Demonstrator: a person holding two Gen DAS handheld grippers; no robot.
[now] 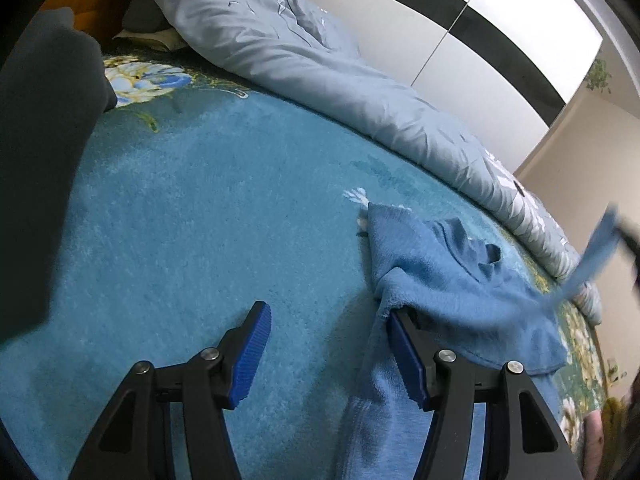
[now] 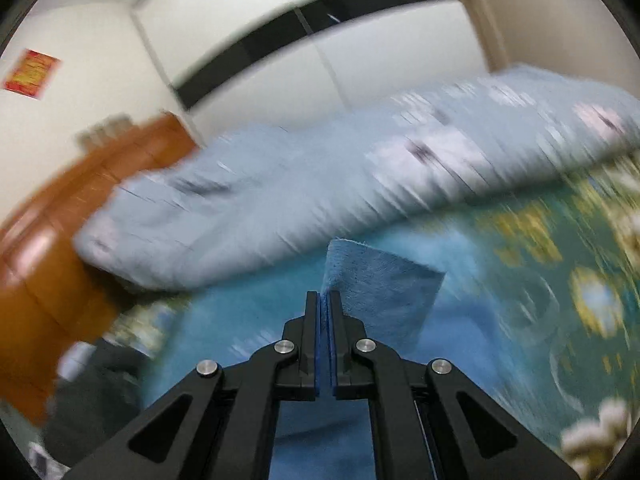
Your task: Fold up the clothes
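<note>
A blue fleece garment [image 1: 452, 276] lies crumpled on the teal bed cover [image 1: 224, 216], at the right of the left wrist view. My left gripper [image 1: 326, 316] is open; its right finger [image 1: 404, 344] is draped by the garment's edge, its left finger [image 1: 252, 344] is bare over the cover. My right gripper [image 2: 324, 300] is shut on a corner of the same blue garment [image 2: 384, 280] and holds it lifted above the bed. In the left wrist view a strip of the garment [image 1: 596, 256] rises to the far right, blurred. The right wrist view is motion-blurred.
A pale blue floral quilt [image 1: 320, 64] lies bunched along the far side of the bed, also in the right wrist view [image 2: 280, 200]. A dark garment [image 1: 36, 152] sits at the left. An orange wooden headboard [image 2: 48, 216] and white wardrobe doors [image 2: 360, 40] stand beyond.
</note>
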